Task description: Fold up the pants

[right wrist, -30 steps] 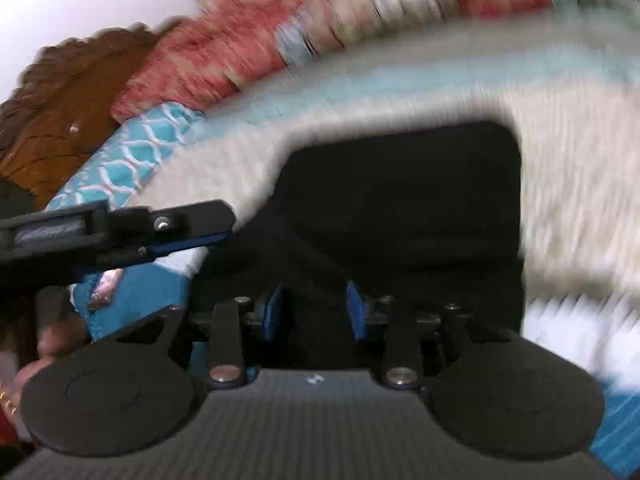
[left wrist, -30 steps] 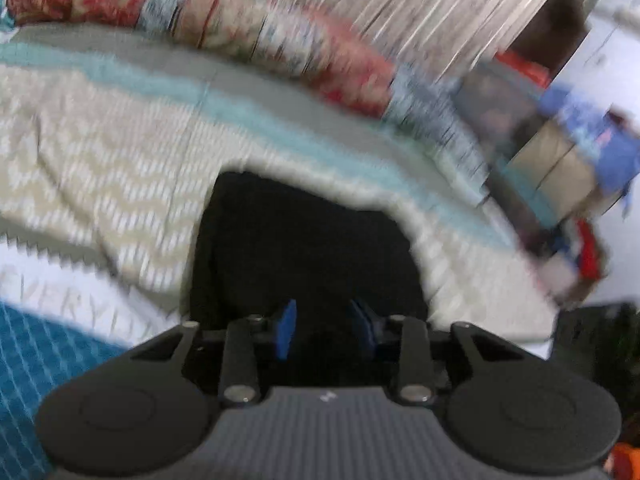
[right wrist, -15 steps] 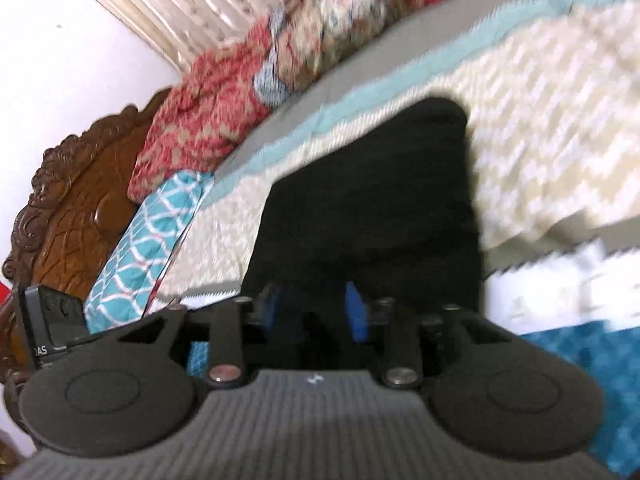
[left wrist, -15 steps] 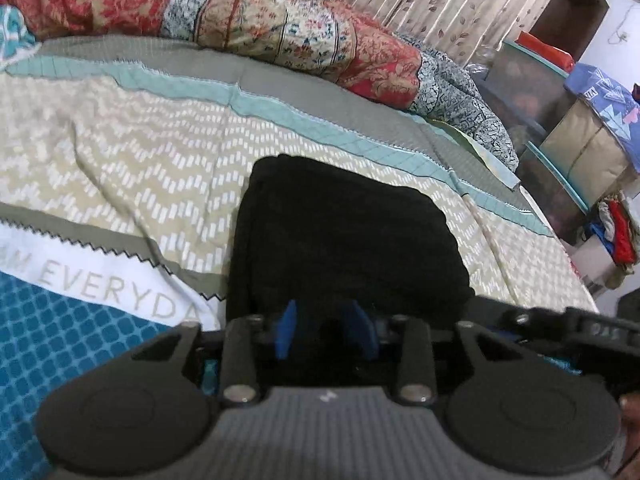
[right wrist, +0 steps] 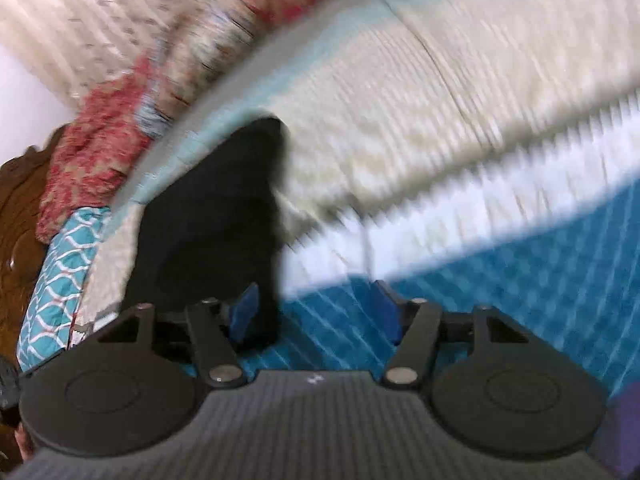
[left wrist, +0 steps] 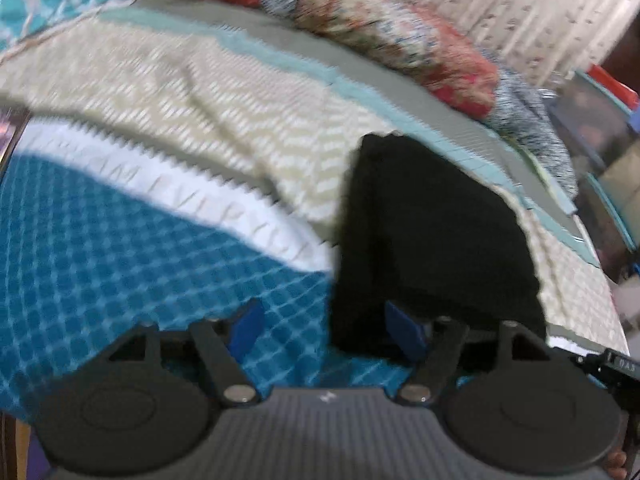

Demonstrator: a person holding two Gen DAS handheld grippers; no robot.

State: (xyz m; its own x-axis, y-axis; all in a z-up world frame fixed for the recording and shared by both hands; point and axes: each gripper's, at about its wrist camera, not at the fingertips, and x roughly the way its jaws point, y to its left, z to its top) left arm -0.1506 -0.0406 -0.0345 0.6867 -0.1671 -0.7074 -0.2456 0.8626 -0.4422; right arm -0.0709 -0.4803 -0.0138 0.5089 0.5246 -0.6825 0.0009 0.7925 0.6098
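Definitely somebody's bedroom at home. Pretty much the whole view is a bed (left wrist: 168,92) with a patterned bedspread (left wrist: 120,260): cream zigzag, a teal band, white strip with lettering, blue checks. A rumpled red floral quilt (left wrist: 384,24) is bunched along the far side, and there's a teal wave-print pillow (right wrist: 56,280) next to a carved dark wooden headboard (right wrist: 20,208). Pale pleated curtains (left wrist: 520,12) hang behind the bed, and off to the side there's some blurry stuff that looks like stacked storage boxes (left wrist: 596,112). Black pants (left wrist: 432,232) lie folded on the covers.
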